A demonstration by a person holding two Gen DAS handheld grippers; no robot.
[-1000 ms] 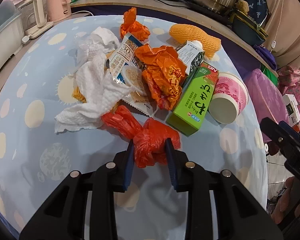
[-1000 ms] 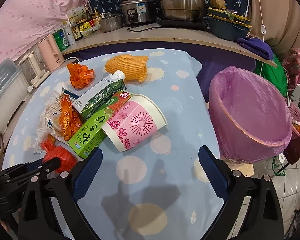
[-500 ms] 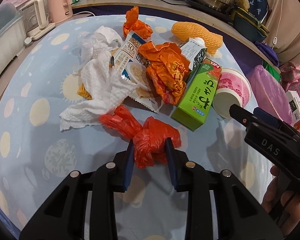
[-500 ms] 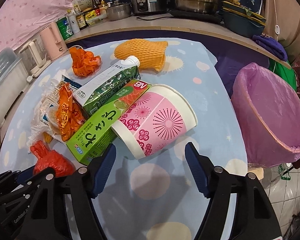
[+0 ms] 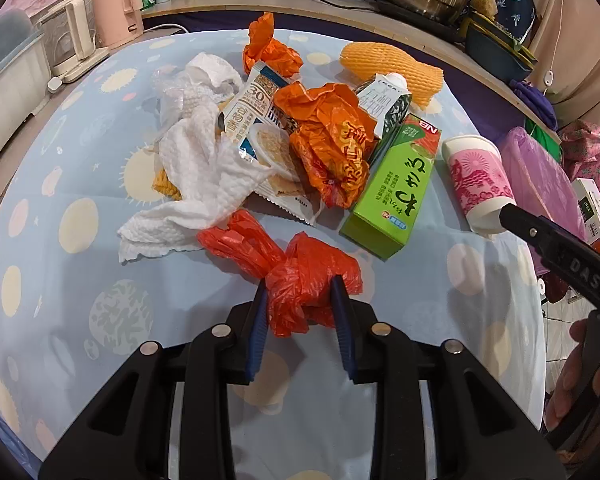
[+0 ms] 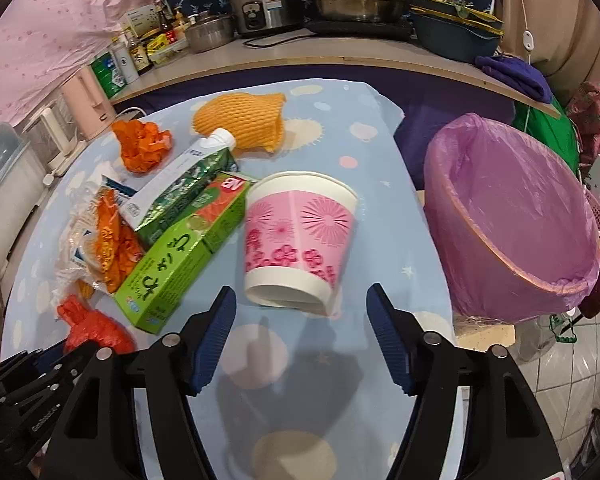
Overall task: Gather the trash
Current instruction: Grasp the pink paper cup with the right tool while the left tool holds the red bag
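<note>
The left gripper (image 5: 300,300) is clamped on a knotted red plastic bag (image 5: 304,276), its blue pads pressing the bag's bunched end from both sides, low over the near part of the table (image 5: 80,280) with its blue spotted cloth. The bag's twisted tail trails away to the left, touching a crumpled white paper towel (image 5: 196,184). Just beyond lie a torn cereal packet (image 5: 256,120) and a crumpled orange wrapper (image 5: 332,140), heaped together near the table's middle.

The right gripper (image 6: 302,320) hangs wide open — its two fingers stand either side of the base of a pink flowered paper cup (image 6: 300,236), not touching it. The cup lies on its side near the table's right edge, base towards the gripper. Touching the cup's left is a green box (image 6: 180,256), and a dark green carton (image 6: 180,184) lies along the box's far side. Towards the far edge rest an orange foam net sleeve (image 6: 240,120) and, to its left, another orange wrapper ball (image 6: 142,148). Off the table's right edge stands a bin lined with a purple bag (image 6: 512,216) — nothing shows inside it.
</note>
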